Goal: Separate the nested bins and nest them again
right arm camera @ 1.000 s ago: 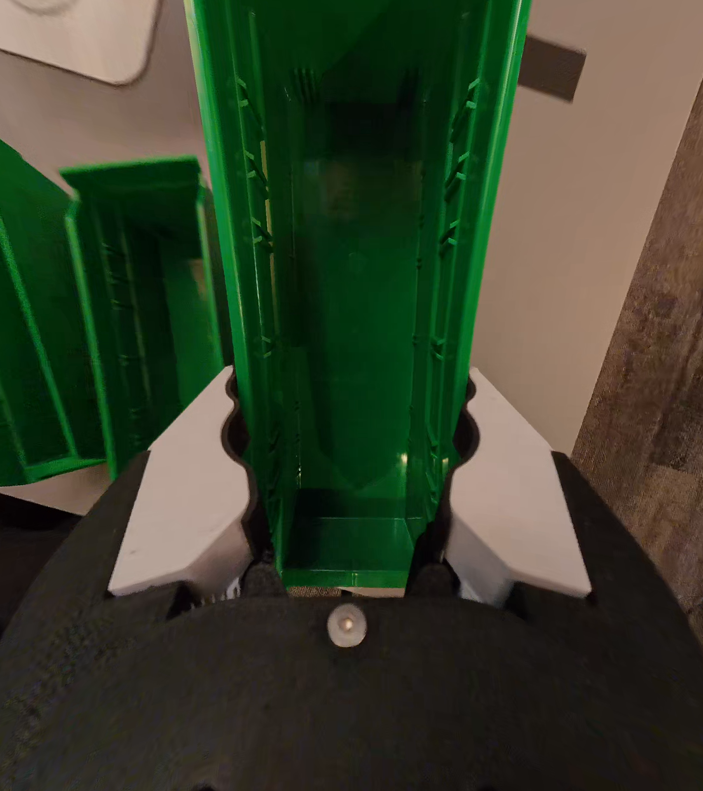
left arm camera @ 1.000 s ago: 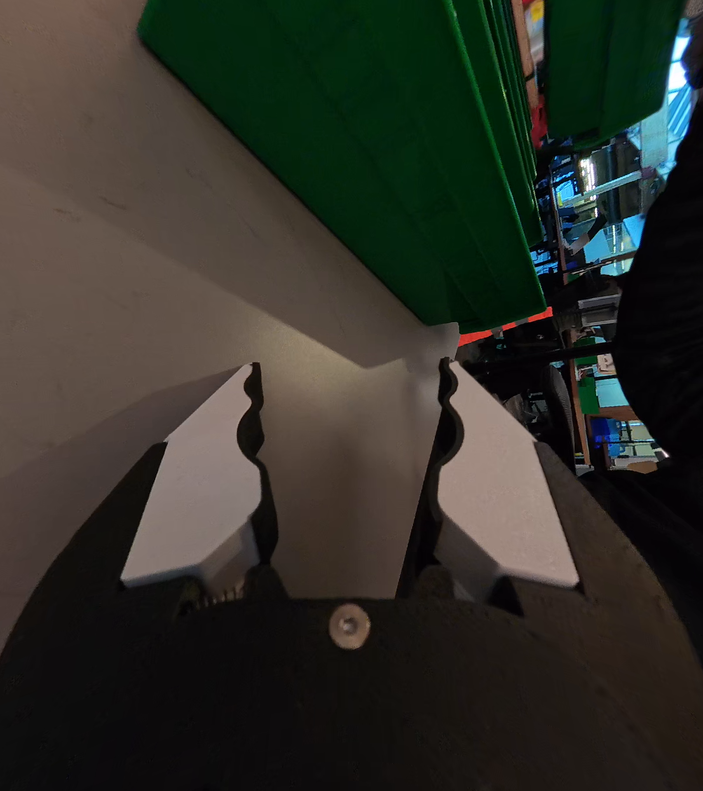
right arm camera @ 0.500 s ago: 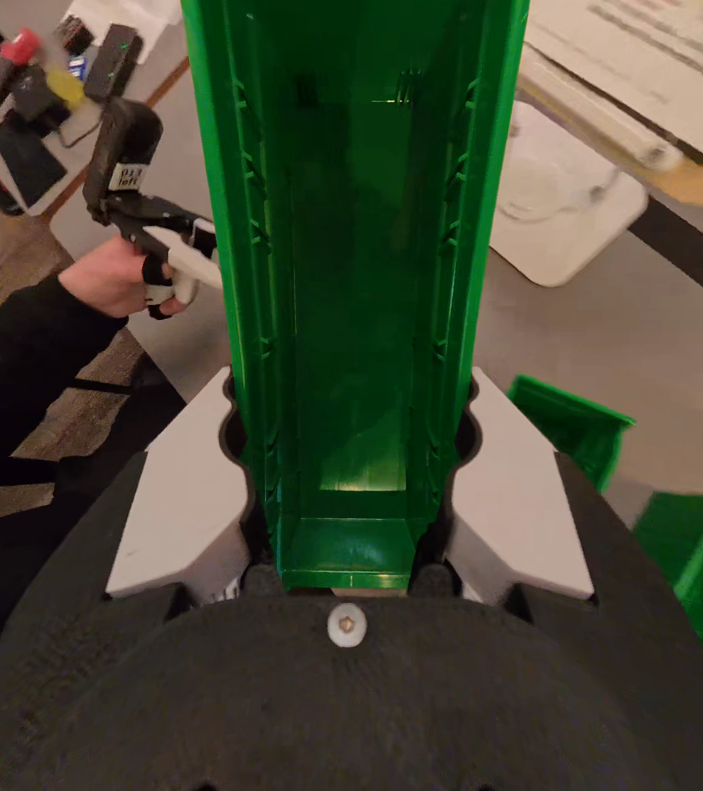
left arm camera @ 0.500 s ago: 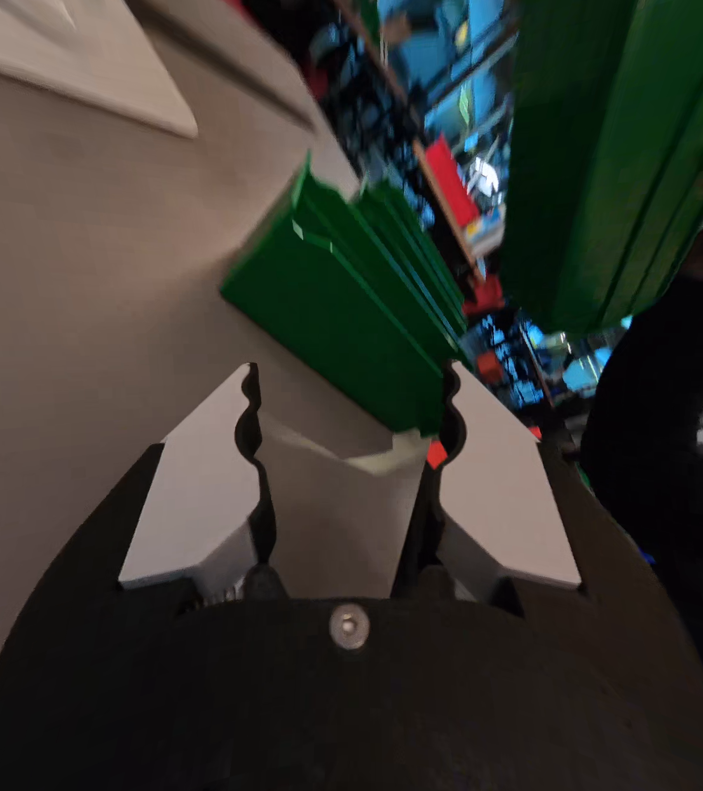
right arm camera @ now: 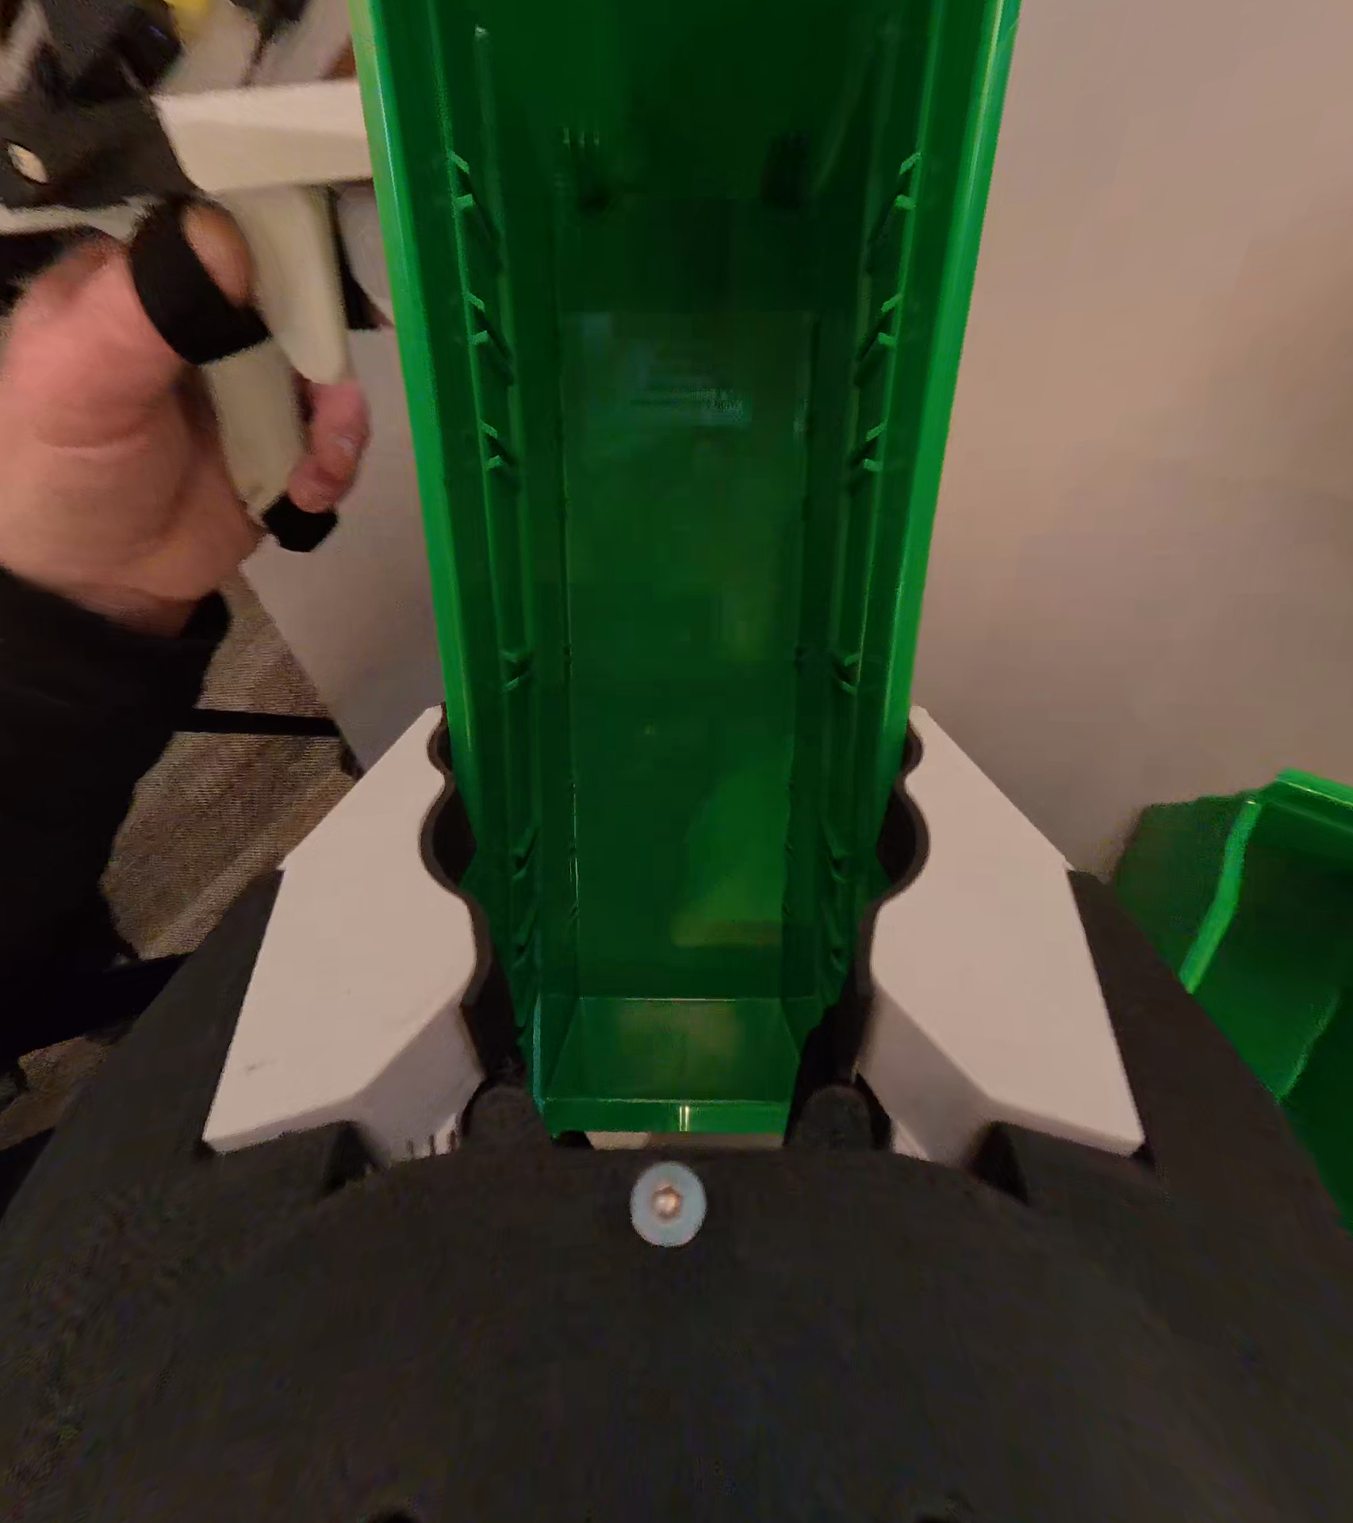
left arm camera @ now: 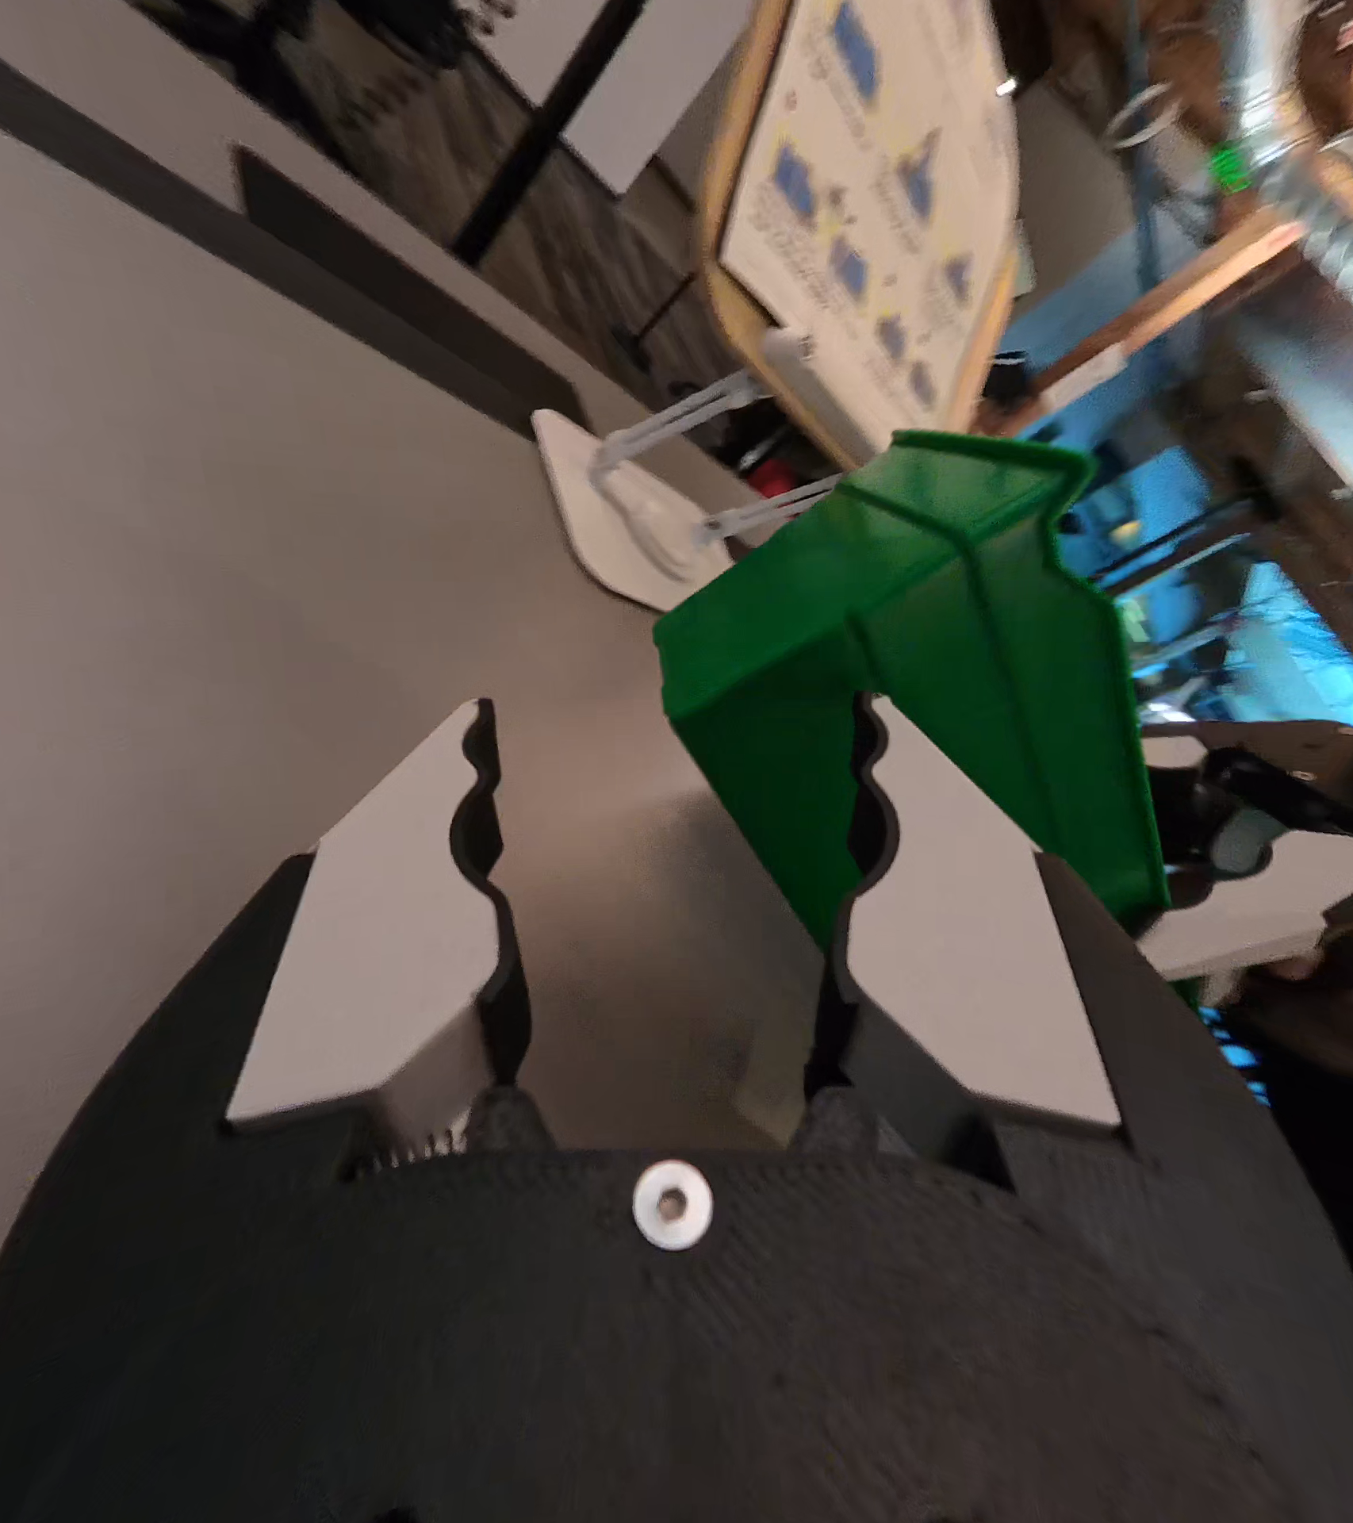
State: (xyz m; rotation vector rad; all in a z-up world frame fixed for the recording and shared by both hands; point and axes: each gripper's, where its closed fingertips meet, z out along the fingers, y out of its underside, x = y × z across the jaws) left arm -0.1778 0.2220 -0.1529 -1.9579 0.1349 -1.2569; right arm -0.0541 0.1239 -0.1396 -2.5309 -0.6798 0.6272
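Clamping the narrow green plastic bin [right arm camera: 681,577] by both side walls, the right gripper [right arm camera: 673,824] carries it clear above the grey table [left arm camera: 162,577]; the left gripper [left arm camera: 673,824] gapes empty nearby, likely ready to steady another green bin [right arm camera: 1316,948].

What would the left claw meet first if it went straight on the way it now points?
Most likely the bare grey table: the open left claw holds nothing and the tabletop fills the gap between its fingers. The green bin held by the right claw lies just to the right of that line; depth is unclear, so it might graze it.
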